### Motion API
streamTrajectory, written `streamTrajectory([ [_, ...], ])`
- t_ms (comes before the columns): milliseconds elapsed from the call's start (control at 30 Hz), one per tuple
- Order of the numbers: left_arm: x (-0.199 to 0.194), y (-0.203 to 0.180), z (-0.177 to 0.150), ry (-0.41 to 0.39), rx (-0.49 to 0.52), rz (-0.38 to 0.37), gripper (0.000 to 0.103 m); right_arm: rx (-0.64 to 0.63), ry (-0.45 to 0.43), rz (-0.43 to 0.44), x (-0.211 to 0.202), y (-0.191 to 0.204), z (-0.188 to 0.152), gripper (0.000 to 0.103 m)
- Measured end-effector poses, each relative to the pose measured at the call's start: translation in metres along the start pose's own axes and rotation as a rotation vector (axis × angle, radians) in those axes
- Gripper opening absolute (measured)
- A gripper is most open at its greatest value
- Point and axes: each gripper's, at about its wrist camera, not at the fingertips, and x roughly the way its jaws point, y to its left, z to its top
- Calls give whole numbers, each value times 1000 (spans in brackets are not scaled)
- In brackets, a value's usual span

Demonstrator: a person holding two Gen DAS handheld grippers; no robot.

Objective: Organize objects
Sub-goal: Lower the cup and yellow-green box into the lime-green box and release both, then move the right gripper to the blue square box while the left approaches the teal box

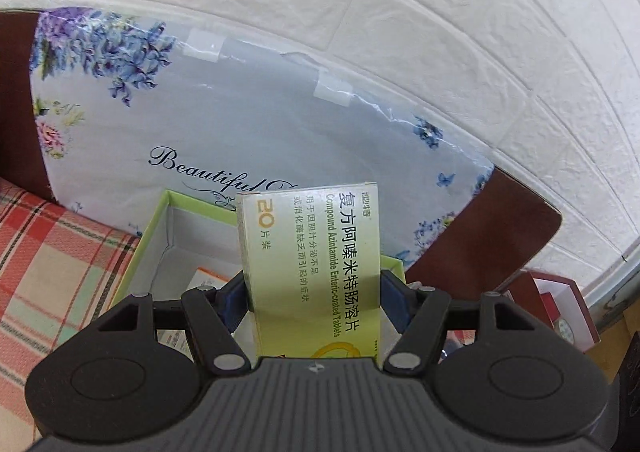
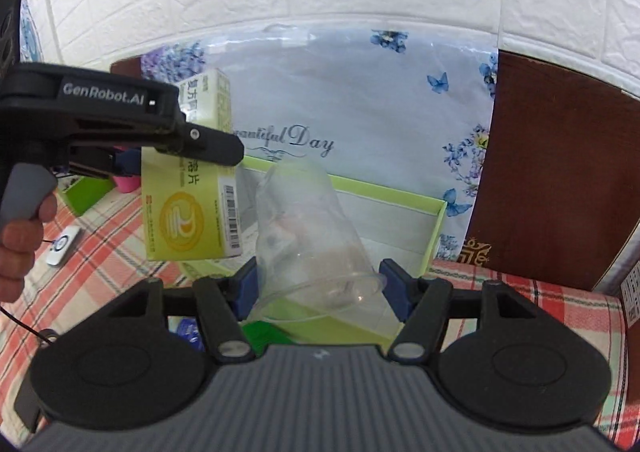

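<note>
In the left wrist view, the left gripper (image 1: pixel 314 292) has its jaws closed on a yellow-green medicine box (image 1: pixel 312 252), one blue pad pressed on each side. The medicine box stands up tall and is held over an open green tray (image 1: pixel 154 228) with white inside walls. Some small packs lie in the tray, but they are too hidden to name. The tray sits on a red plaid cloth (image 1: pixel 52 252). Behind it leans a flowery bag (image 1: pixel 248 112) against a white brick wall (image 1: pixel 440 12). In the right wrist view, the right gripper (image 2: pixel 318 284) has its jaws closed on a clear plastic cup (image 2: pixel 308 228). The cup is tipped, with its wide rim near the blue pads and its bottom pointing away, over the green tray (image 2: pixel 434 232). To the left, the left gripper (image 2: pixel 208 144) holds the medicine box (image 2: pixel 188 212) in the air just beside the cup. A person's hand (image 2: pixel 24 236) grips its handle. A small white gadget (image 2: pixel 62 240) lies on the plaid cloth (image 2: pixel 520 304).
</note>
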Motion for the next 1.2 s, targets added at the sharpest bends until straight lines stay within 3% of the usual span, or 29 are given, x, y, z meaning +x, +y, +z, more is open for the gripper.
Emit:
streamTrajectory([
  [167, 29, 4, 7, 6, -13, 17, 69, -10, 36, -19, 36, -10, 5, 63],
  [200, 34, 6, 7, -6, -16, 28, 71, -17, 41, -26, 43, -12, 5, 63],
  [233, 40, 8, 8, -12, -18, 37, 80, -26, 43, -29, 49, -13, 6, 65],
  [267, 45, 9, 8, 0, -17, 43, 89, -34, 44, -31, 54, -14, 5, 71],
  [333, 52, 15, 6, 34, -27, 56, 89, -43, 59, -52, 63, -15, 3, 90],
  [433, 47, 22, 0, 46, -49, 60, 89, -46, 60, -63, 63, -13, -6, 94],
  [800, -14, 26, -30, 51, -73, 69, 89, 56, 27, -61, 8, -1, -34, 102],
  [1000, -52, 23, -65, 89, -47, 82, 89, 88, 11, -66, -35, 4, -45, 103],
  [1200, -75, 29, -107, 166, -15, 123, 89, 113, 55, -66, -69, 10, -75, 103],
])
